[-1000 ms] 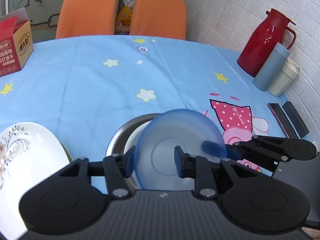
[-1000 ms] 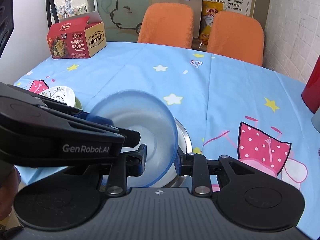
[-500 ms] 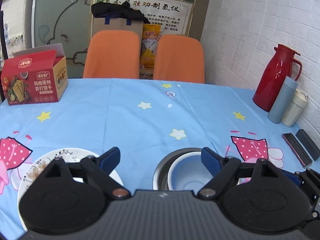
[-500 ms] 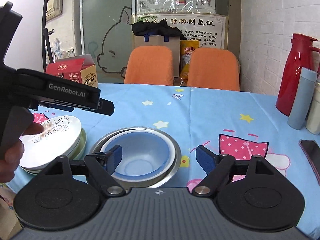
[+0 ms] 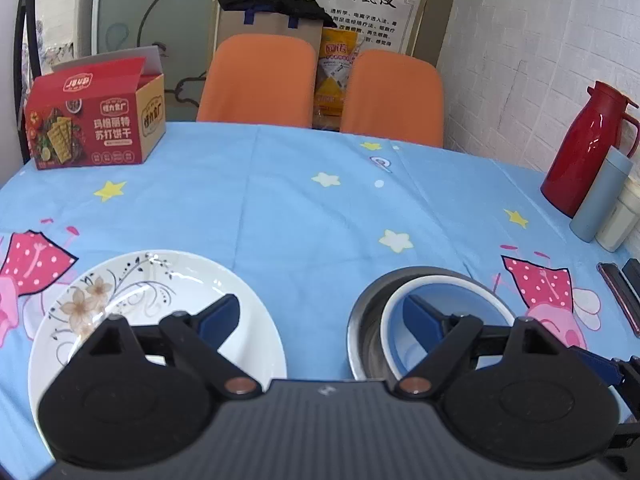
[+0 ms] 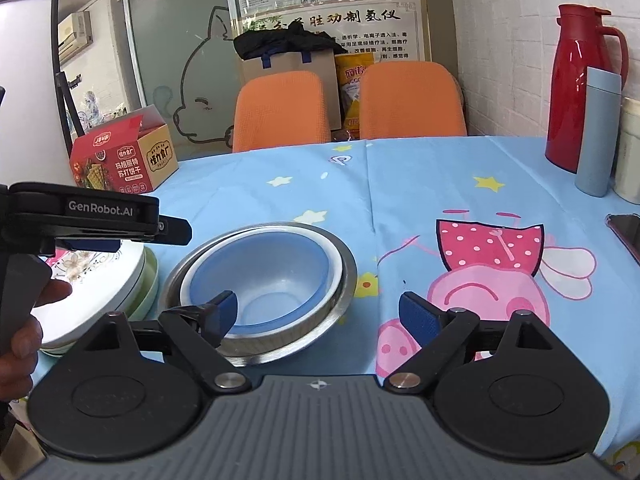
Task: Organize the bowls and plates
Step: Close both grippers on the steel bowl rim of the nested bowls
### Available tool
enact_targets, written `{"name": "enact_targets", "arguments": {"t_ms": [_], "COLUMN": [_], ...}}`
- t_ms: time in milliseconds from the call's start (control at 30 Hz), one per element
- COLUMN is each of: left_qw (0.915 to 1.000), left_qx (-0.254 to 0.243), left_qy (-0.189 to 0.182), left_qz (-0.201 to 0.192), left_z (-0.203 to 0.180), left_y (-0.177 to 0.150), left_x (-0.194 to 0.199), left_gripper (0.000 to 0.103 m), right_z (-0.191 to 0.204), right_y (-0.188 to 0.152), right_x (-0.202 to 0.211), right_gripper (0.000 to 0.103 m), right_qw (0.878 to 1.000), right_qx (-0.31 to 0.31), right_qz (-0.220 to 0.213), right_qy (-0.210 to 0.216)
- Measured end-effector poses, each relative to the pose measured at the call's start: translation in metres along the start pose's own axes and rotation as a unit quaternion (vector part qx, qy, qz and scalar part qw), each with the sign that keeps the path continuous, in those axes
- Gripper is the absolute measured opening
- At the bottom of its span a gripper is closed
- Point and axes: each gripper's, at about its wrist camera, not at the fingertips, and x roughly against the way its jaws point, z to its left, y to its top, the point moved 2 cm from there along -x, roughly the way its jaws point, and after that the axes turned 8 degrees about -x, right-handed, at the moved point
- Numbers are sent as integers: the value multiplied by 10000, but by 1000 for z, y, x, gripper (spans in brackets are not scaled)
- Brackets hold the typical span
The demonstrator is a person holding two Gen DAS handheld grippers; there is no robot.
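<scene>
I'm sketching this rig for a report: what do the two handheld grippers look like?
Both are matte black plastic. The right gripper and left gripper each have a ribbed dark-grey deck, two round black housings, angular linkage arms with metal pivot pins, and blue pads on the fingers. Seen side-on from the right wrist camera, the left one carries white "GenRobot.AI" lettering. No cables or sleeves show.

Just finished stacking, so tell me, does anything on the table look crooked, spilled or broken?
Nothing stands out. The blue bowl sits nested level in the white bowl and steel bowl; the plates are stacked evenly beside them. No spills or damage visible.
</scene>
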Motion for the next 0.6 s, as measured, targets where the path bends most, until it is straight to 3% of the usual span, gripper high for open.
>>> {"name": "enact_targets", "arguments": {"t_ms": [333,467,600], "left_qw": [9992,9964,9905], "left_qx": [-319,-813,-1300], "left_qy": [-49,17,-379], "left_qz": [251,225,251], "left_z": [-8,-9,-6], "left_y": [5,12,16], "left_x": [-24,-32,-41], "left_gripper": [88,90,90], "right_z": [-1,-4,-5], "right_y": [7,9,6], "right_x": [-19,-30,-37], "right_gripper": [103,103,103], "right_qw": [9999,9998,9995], "right_qx": [47,27,20], "right_qz": [89,198,293], "right_qy": [-31,-48,-66]}}
